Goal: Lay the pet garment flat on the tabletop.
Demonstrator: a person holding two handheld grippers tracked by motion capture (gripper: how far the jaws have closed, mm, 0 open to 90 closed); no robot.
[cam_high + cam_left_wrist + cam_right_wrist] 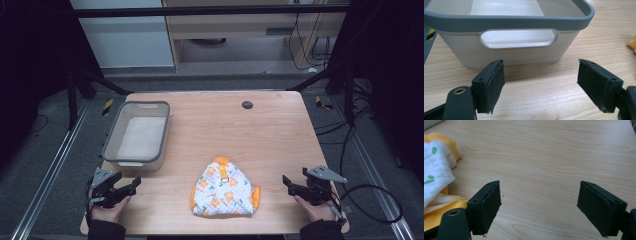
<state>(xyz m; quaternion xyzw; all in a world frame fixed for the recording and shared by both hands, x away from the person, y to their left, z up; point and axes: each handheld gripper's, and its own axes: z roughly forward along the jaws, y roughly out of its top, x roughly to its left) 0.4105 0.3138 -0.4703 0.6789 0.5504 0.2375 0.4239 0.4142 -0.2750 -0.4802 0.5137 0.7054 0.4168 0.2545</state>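
Centrally, the folded garment (223,190) lies between both hand-held grippers, left (135,183) and right (286,181); jaws open, empty.

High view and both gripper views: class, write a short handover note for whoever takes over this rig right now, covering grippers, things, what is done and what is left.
Left gripper: open, empty, near the table's front left corner, facing the bin.
Right gripper: open, empty, front right, beside the garment.
Garment: crumpled at front centre, untouched.
Bin: back left, empty.
Done: nothing yet.
Left: probably grasp the garment and handle it, perhaps into the bin.
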